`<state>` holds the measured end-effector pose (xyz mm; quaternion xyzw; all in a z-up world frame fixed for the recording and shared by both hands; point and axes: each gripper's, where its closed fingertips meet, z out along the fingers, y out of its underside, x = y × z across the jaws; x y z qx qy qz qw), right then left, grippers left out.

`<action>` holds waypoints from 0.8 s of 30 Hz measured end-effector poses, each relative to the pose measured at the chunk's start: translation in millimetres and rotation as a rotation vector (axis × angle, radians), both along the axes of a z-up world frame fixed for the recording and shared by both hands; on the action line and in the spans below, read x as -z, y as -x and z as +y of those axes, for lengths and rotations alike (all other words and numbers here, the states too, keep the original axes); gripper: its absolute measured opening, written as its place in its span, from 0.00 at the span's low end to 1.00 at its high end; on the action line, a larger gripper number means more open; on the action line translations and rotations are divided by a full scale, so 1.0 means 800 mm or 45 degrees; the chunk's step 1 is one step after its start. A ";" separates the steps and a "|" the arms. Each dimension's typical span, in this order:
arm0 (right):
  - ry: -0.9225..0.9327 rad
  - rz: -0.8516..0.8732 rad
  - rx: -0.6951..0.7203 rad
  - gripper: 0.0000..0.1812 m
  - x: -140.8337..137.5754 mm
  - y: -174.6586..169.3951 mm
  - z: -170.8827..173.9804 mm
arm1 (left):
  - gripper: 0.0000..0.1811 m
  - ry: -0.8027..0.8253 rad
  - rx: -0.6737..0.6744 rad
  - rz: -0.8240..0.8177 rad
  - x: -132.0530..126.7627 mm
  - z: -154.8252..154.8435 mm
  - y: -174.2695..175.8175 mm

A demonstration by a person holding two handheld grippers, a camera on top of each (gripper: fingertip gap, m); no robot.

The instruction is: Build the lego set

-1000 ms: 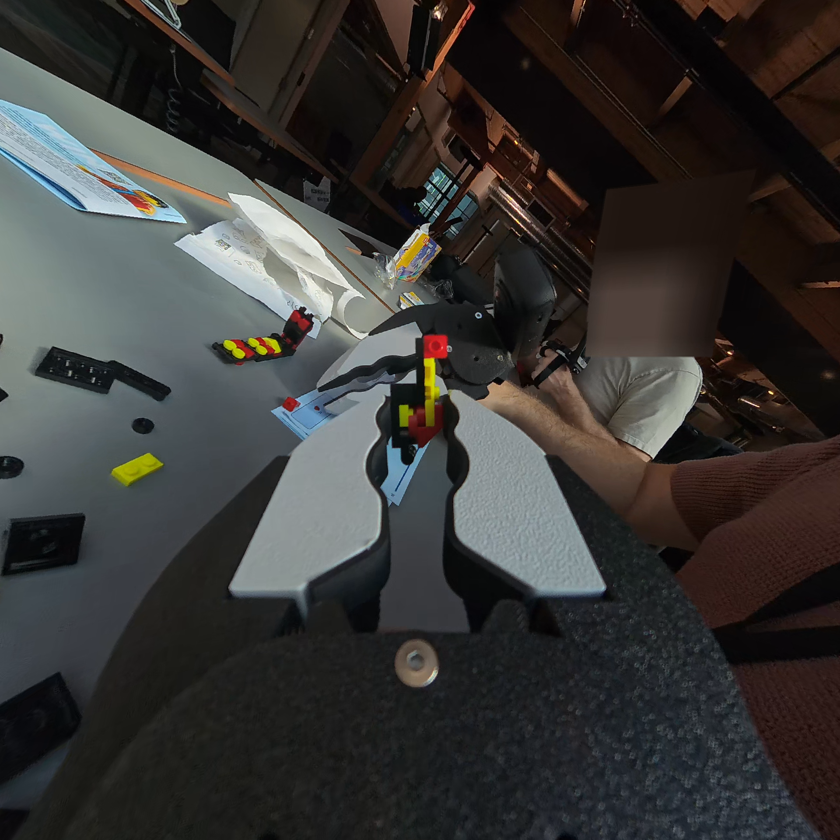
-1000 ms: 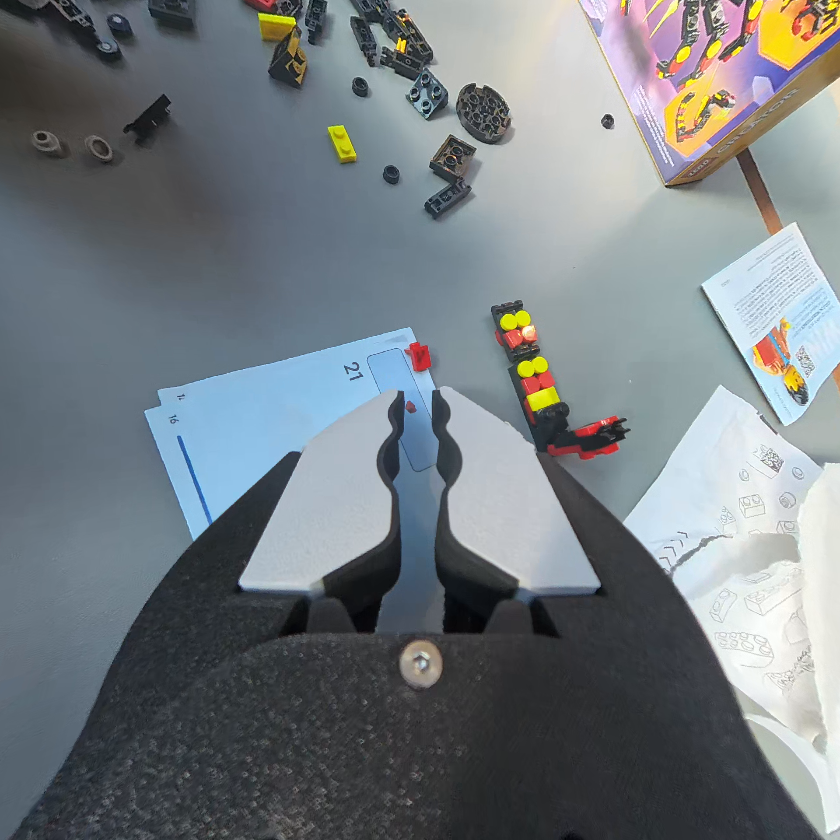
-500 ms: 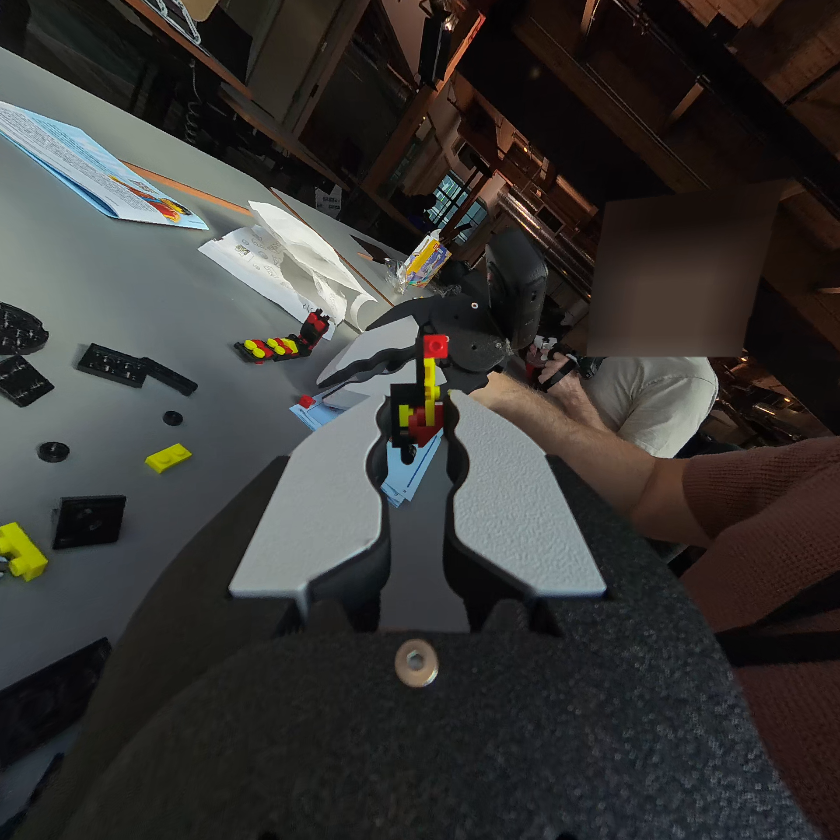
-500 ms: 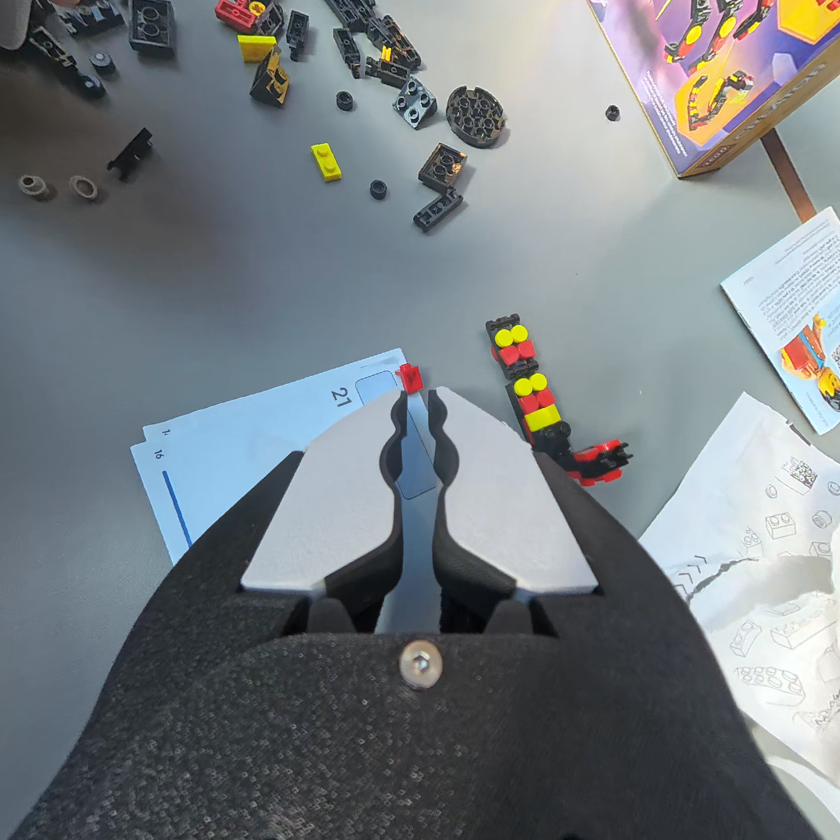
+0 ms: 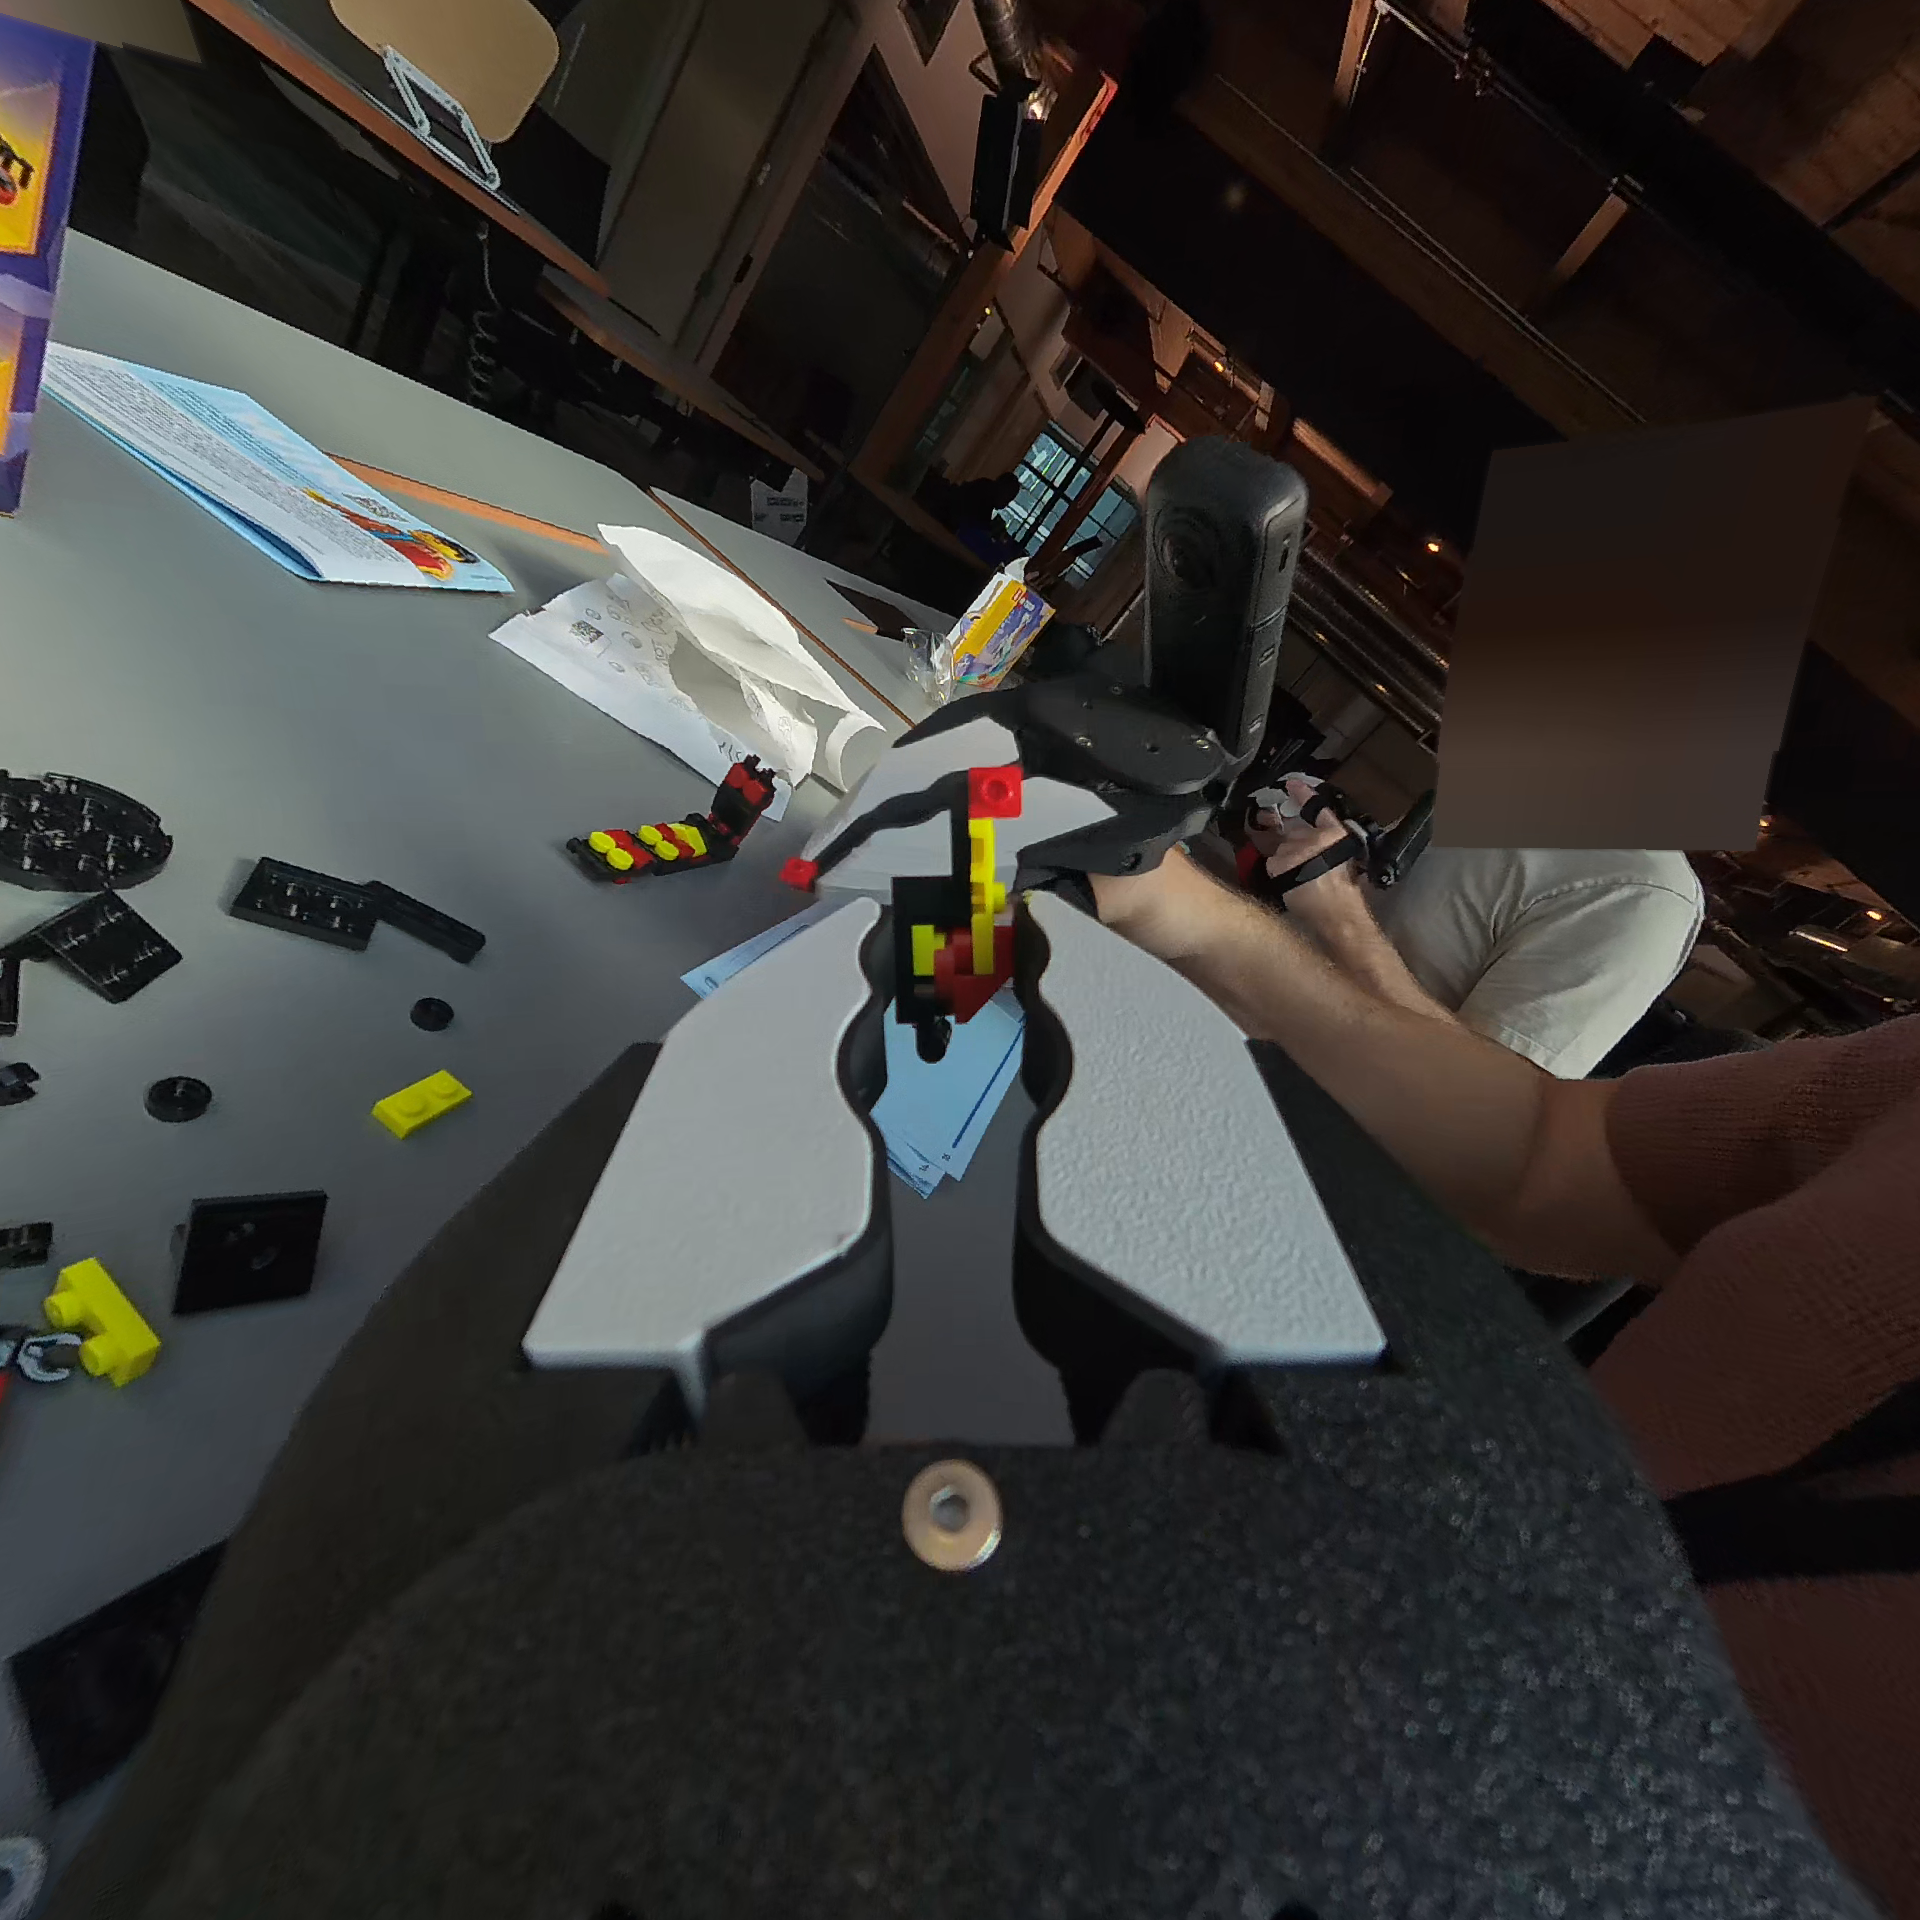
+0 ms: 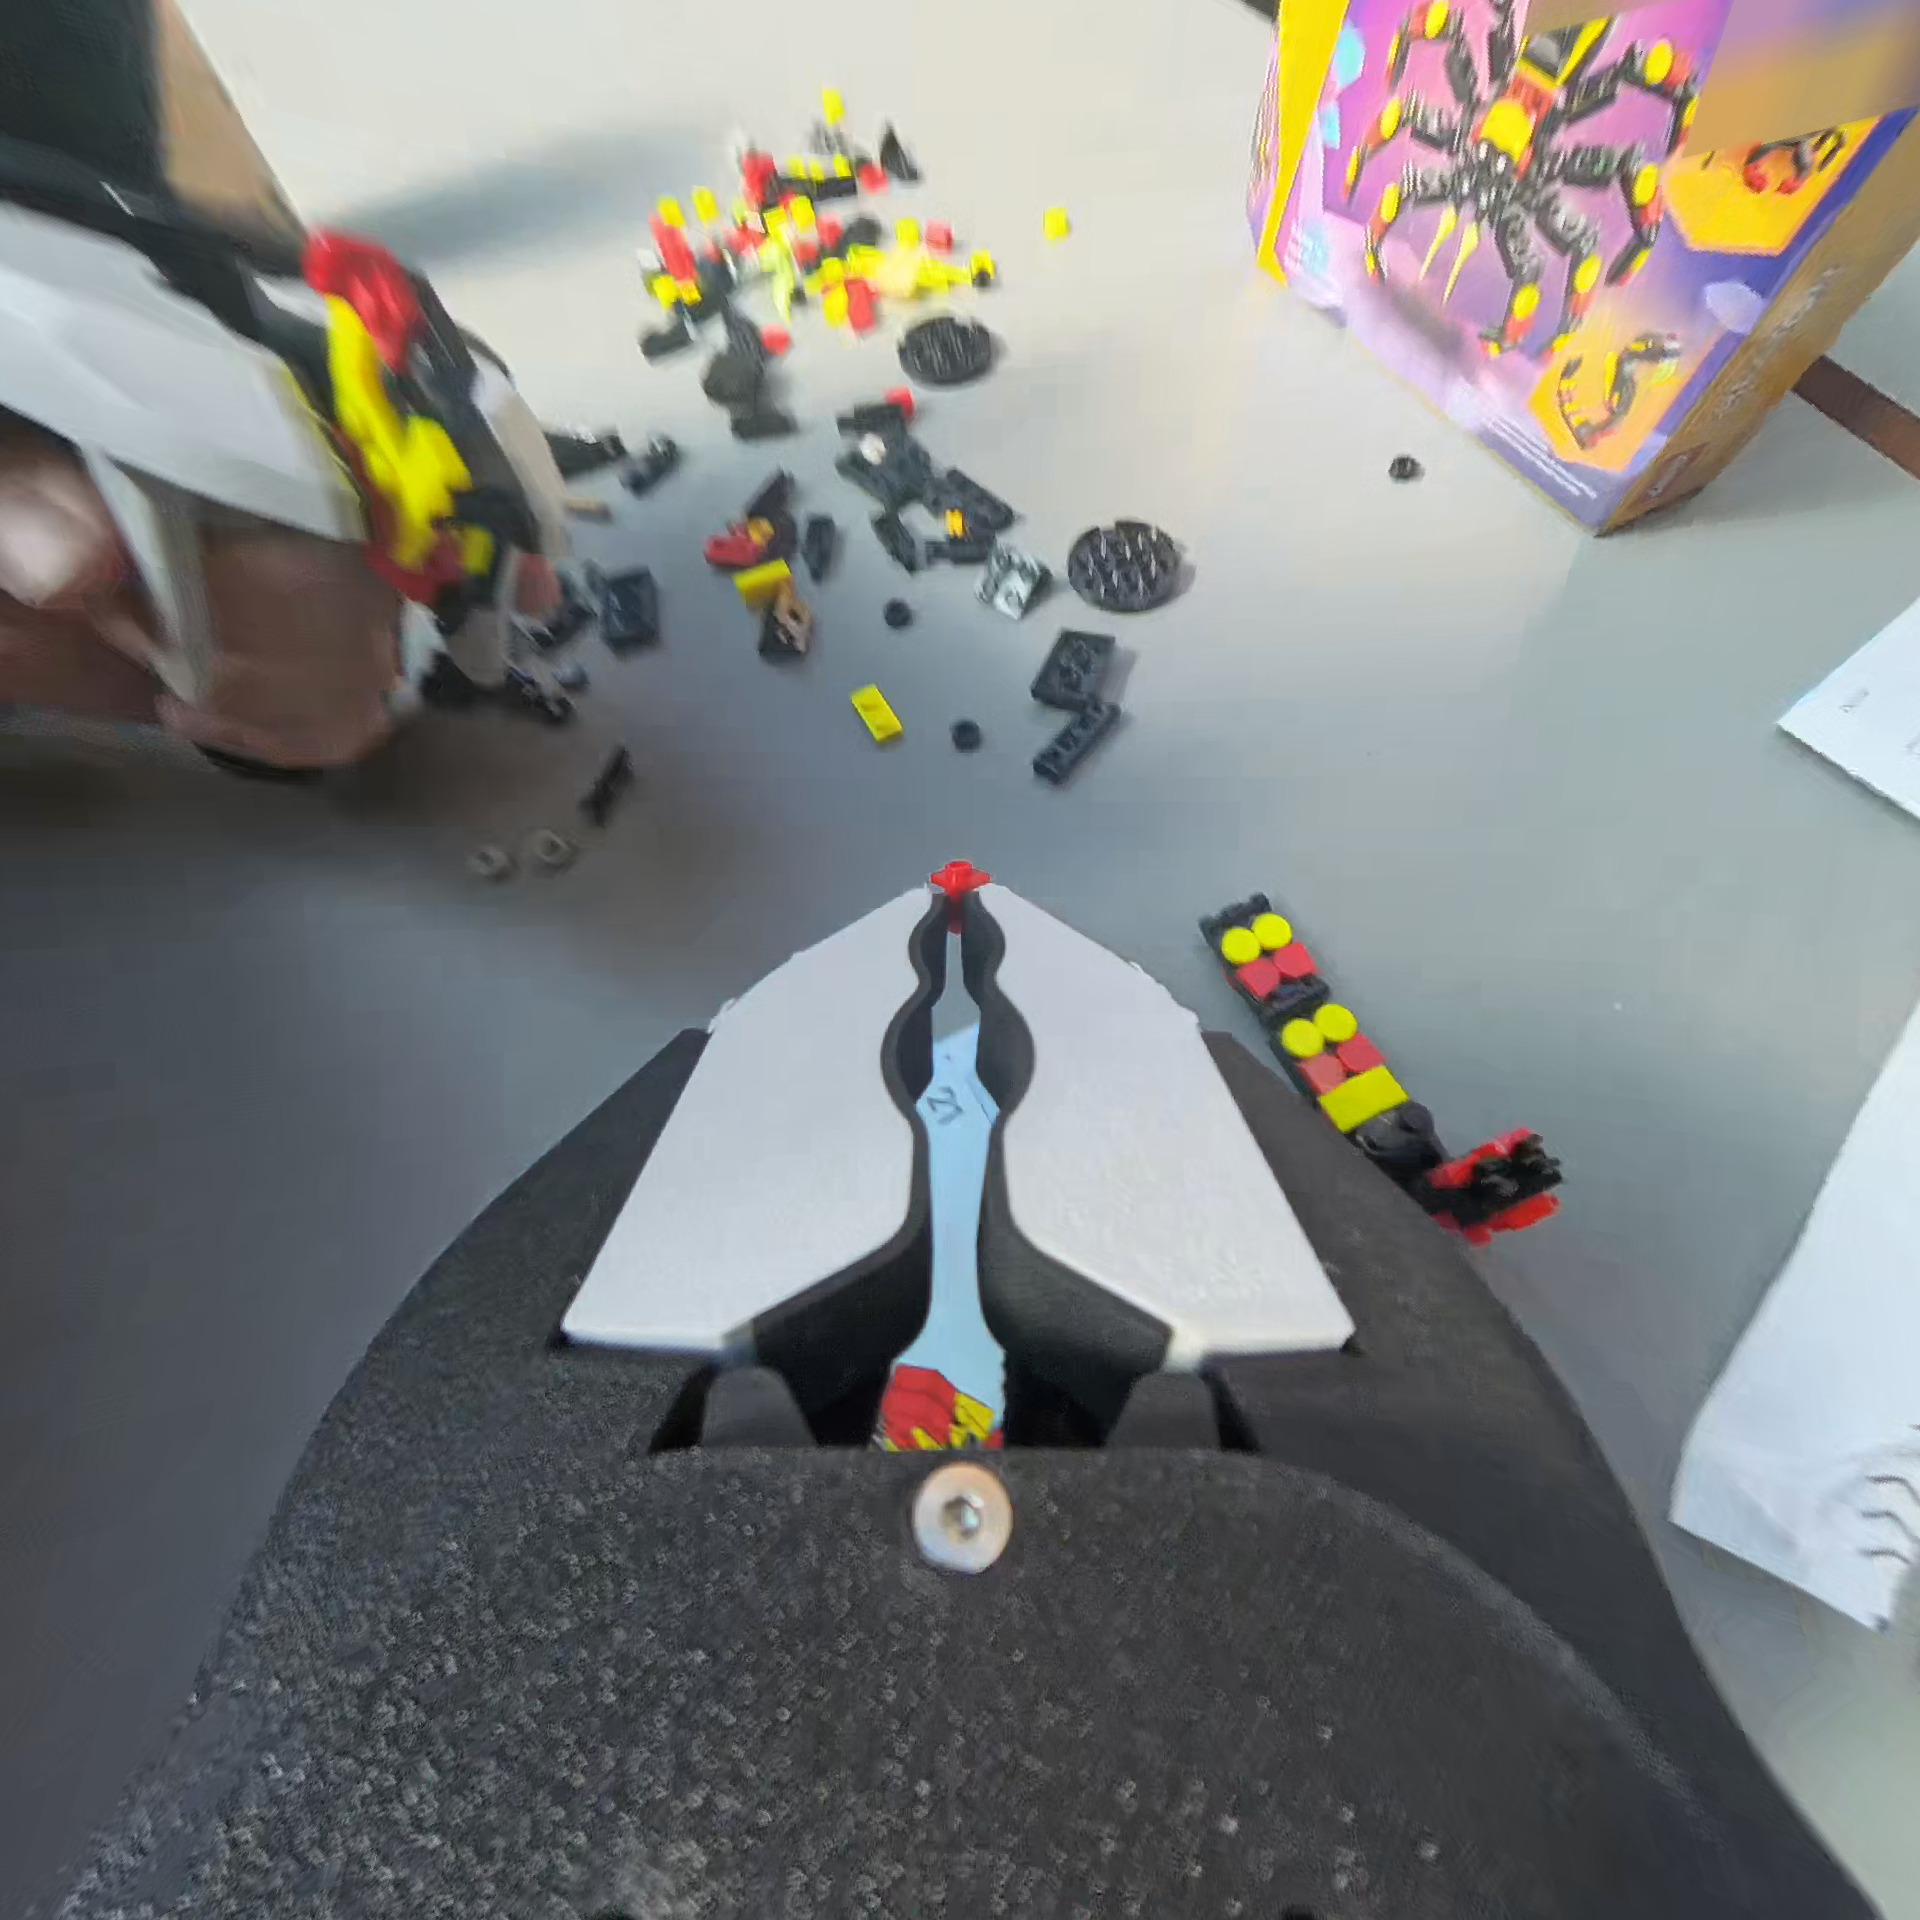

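My left gripper (image 5: 951, 925) is shut on a small red, yellow and black lego assembly (image 5: 977, 883) and holds it upright above the table. A red stud piece tops it. My right gripper (image 6: 956, 906) is shut on a tiny red piece (image 6: 956, 879) at its fingertips. In the left wrist view that gripper (image 5: 831, 862) carries the red piece (image 5: 798, 871) just left of and beyond the assembly. The left gripper and its assembly (image 6: 395, 457) show blurred at the upper left of the right wrist view. A finished red, yellow and black leg segment (image 6: 1340, 1049) lies on the grey table.
Several loose black, yellow and red pieces (image 6: 831, 260) are scattered across the table, with round black plates (image 6: 1127, 566) and a yellow plate (image 5: 421, 1101). The purple set box (image 6: 1558, 239) stands at the back right. A blue instruction sheet (image 5: 935, 1101), a booklet (image 5: 260, 478) and white paper (image 5: 707, 644) lie nearby. There is about 9 centimetres between the tips of the two grippers. Both grippers' tips are roughly 10 centimetres from the yellow plate (image 5: 421, 1101). It turns up in the right wrist view (image 6: 869, 701) as well.
My right gripper has shut on the tiny red piece that lay on the blue sheet, lifted it and tilted toward the left gripper. The left gripper has shifted a little with its assembly.
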<state>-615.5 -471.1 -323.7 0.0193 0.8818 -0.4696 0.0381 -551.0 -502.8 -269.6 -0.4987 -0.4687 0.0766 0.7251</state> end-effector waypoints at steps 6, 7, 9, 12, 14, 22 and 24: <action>0.872 -0.843 0.027 0.01 -0.145 -0.047 -0.011 | 0.12 -0.084 -0.061 0.084 -0.022 0.008 0.010; 0.922 -0.926 0.029 0.00 -0.149 -0.051 -0.011 | 0.12 -0.100 -0.051 0.088 -0.025 0.012 0.010; 0.987 -1.028 0.043 0.00 -0.149 -0.057 -0.013 | 0.12 -0.128 -0.037 0.082 -0.028 0.018 0.010; 0.978 -1.113 0.045 0.01 -0.137 -0.069 -0.016 | 0.12 -0.182 0.005 0.040 -0.028 0.027 0.007; 0.962 -1.089 0.079 0.01 -0.129 -0.072 -0.013 | 0.12 -0.227 0.054 -0.006 -0.027 0.036 0.002; 0.965 -0.967 0.210 0.01 -0.116 -0.100 0.033 | 0.12 -0.307 0.229 -0.169 -0.012 0.076 -0.031; 1.036 -0.929 0.216 0.01 -0.125 -0.101 0.040 | 0.12 -0.321 0.260 -0.168 -0.015 0.087 -0.033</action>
